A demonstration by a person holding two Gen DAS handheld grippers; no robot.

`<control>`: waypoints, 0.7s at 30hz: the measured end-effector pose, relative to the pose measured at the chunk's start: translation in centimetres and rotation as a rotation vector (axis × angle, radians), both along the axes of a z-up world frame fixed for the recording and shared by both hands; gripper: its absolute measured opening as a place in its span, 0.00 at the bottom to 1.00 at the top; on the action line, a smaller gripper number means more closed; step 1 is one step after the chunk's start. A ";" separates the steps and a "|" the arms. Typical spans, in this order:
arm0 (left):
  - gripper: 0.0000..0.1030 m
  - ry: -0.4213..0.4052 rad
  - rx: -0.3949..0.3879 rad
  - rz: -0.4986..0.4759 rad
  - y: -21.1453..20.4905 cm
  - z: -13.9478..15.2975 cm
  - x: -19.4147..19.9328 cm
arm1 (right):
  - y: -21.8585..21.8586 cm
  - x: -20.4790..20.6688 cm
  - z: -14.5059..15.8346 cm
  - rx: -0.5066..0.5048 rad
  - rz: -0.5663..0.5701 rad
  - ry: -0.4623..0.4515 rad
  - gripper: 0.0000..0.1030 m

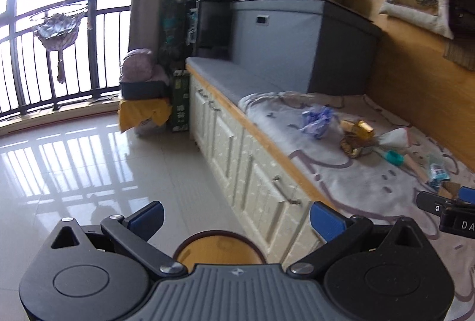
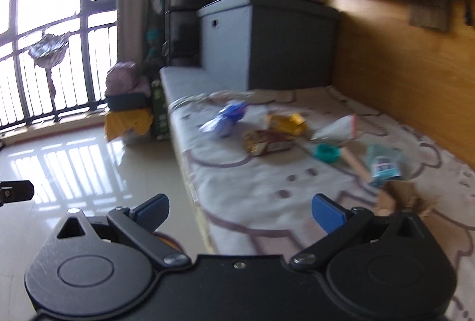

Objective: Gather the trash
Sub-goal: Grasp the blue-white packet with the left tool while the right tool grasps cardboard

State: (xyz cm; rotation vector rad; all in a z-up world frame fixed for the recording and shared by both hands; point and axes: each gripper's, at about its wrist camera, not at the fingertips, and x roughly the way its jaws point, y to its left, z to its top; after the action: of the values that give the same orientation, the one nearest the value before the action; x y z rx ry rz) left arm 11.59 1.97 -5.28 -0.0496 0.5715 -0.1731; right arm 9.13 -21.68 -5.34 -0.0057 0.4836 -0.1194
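Both tongs — left [image 1: 236, 215] and right [image 2: 240, 211] — are wide open, holding nothing. The trash [image 2: 273, 137] lies ahead on the blanket [image 2: 267, 187], well apart.

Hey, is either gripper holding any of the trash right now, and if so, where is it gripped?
Nothing is held. The left gripper and right gripper are both open and empty; the wrappers lie untouched on the bench.

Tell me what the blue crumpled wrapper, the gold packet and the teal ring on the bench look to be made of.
Blue crumpled wrapper: thin plastic film, probably; it holds sharp creases and shows glossy patches.
Gold packet: foil or metallised plastic, judging by its shiny, reflective folds.
Teal ring: looks like moulded plastic or rubber, smooth, matte and evenly coloured; the blur leaves it open.
All lie on the printed cloth cover, apart from both open grippers.
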 end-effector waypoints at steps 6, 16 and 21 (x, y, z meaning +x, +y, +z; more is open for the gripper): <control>1.00 -0.026 -0.013 -0.101 -4.6 0.3 0.0 | -4.0 -1.9 -0.1 0.000 -0.108 -0.036 1.00; 1.00 0.002 -0.072 -0.300 -12.7 -0.7 1.3 | -10.6 -3.3 -2.5 0.034 -0.287 -0.005 1.00; 1.00 -0.004 -0.084 -0.357 -16.7 -1.0 2.4 | -14.4 -2.7 -3.9 0.102 -0.421 -0.004 1.00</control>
State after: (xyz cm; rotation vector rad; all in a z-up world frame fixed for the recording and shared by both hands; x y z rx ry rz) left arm 14.03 -14.77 -6.25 -0.0285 0.5656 -0.5447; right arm 6.42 -36.08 -9.29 0.1966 0.4812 -0.5068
